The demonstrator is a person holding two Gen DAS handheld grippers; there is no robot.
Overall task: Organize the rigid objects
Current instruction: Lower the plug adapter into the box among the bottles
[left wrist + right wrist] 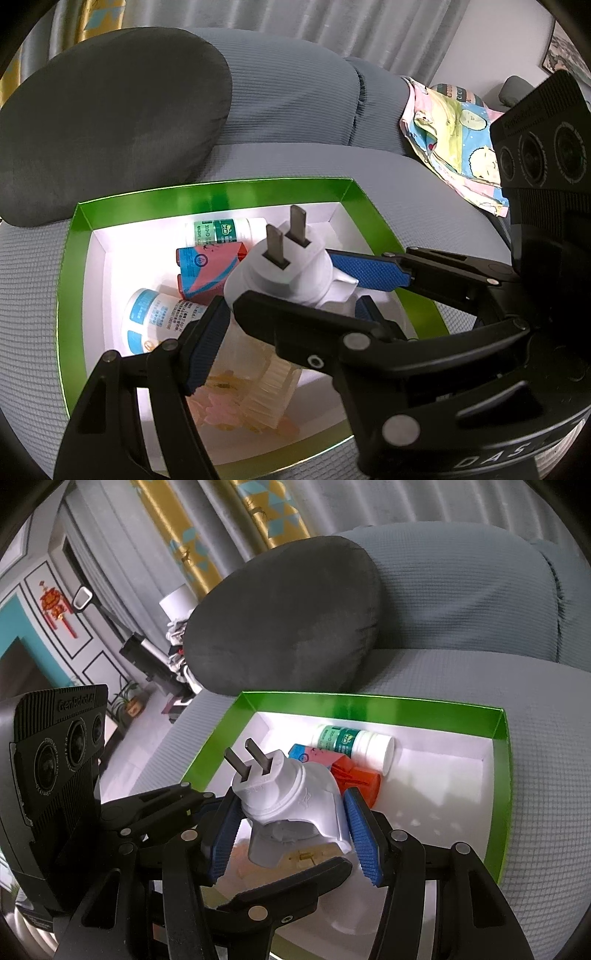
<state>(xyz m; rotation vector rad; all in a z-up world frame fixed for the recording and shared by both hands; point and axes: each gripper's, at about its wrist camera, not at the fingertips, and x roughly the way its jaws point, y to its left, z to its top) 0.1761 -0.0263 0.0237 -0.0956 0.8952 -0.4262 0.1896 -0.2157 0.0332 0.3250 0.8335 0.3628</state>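
Note:
A white plug-in device (284,275) with two flat metal prongs is held above a green-rimmed white box (207,192) on a grey sofa. My right gripper (314,291) is shut on it, blue pads on both sides; it also shows in the right wrist view (291,805) between the right gripper's (291,834) pads. My left gripper (284,343) is open just below it, one blue finger pad (205,347) at the left. The box (369,705) holds a green-label white bottle (351,744), a red and blue pack (354,775), a blue-label bottle (159,317) and a clear brush (262,387).
A dark grey cushion (107,125) lies right behind the box on the sofa (303,103). A colourful cartoon cloth (454,136) lies on the seat to the right. Curtains (221,528) hang behind, and a room with a red ornament (53,603) opens to the left.

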